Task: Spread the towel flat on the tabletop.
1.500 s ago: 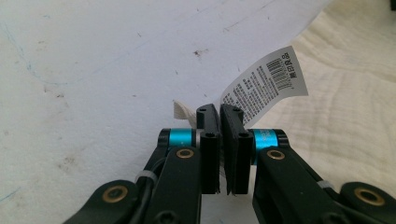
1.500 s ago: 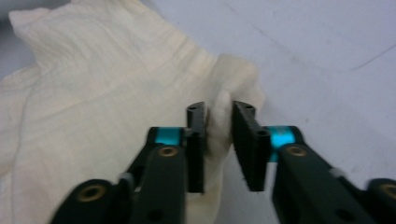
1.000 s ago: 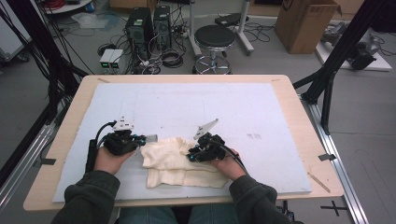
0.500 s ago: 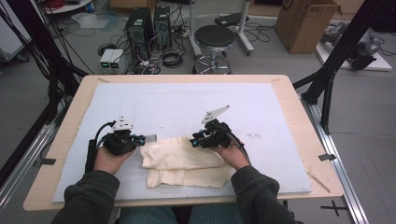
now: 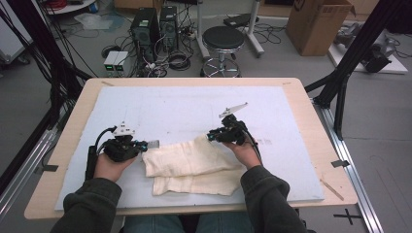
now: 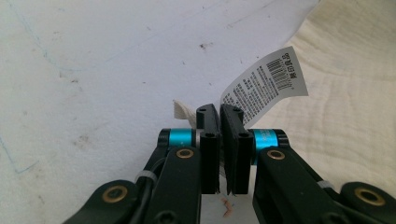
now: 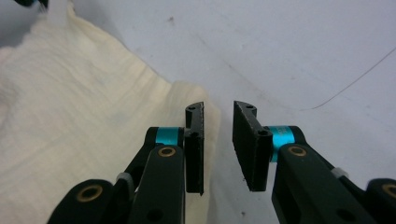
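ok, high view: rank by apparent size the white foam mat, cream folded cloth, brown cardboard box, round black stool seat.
1. white foam mat
2. cream folded cloth
3. brown cardboard box, farther away and cut off by the picture's edge, so unsure
4. round black stool seat

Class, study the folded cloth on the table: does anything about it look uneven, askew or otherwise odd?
Yes. The cream cloth is folded unevenly: its upper layer sits skewed, leaving the lower layer exposed along the near edge. A printed label sticks out beside the left gripper.
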A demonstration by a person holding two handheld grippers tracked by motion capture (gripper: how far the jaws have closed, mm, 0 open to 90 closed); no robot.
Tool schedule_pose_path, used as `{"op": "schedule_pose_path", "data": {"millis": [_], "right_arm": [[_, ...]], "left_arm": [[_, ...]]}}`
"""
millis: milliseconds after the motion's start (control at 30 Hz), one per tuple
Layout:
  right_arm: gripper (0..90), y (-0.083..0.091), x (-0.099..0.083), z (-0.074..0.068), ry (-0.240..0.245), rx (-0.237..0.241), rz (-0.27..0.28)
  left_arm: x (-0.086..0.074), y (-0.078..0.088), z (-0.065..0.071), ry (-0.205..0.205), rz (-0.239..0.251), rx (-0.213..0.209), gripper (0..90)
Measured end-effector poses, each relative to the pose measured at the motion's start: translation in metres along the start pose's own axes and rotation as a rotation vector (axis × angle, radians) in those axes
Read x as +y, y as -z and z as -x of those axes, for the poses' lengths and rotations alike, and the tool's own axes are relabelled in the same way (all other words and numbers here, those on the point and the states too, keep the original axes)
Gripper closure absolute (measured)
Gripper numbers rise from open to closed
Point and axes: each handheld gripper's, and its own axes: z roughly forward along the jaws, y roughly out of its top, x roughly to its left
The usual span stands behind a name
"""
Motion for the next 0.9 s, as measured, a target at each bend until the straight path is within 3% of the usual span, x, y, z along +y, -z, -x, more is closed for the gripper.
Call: {"op": "schedule_pose_path", "data": {"millis": [167,233,400,600,700,833,900], "right_arm": [[73.0,-0.018,0.001,-0.007,0.020,0.046,-0.061],[72.2,-0.021,0.002,-0.014,0.061,0.079,-0.074],[69.8,-0.022,0.003,-0.017,0.093,-0.008,-0.102],[73.4,-0.026,0.002,-0.019,0.103,-0.032,-0.130],[85.2,-0.024,0.001,-0.014,0.075,-0.005,-0.122],[87.0,-0.019,0.002,-0.015,0.088,-0.021,-0.116],[87.0,-0.012,0.003,-0.014,0.084,-0.034,-0.088]], "left_arm": [[-0.002,0.003,-0.001,-0.002,0.000,0.003,85.5],[-0.004,0.005,-0.003,0.005,0.002,0.005,85.5],[-0.007,0.006,-0.004,0.013,0.000,0.003,85.5],[-0.007,0.004,-0.003,0.013,0.001,0.000,85.5],[-0.007,0.003,-0.003,0.010,-0.002,0.000,85.5],[-0.006,0.003,-0.003,0.012,0.007,-0.002,85.5],[-0.005,0.002,-0.003,0.016,0.016,0.003,85.5]]}}
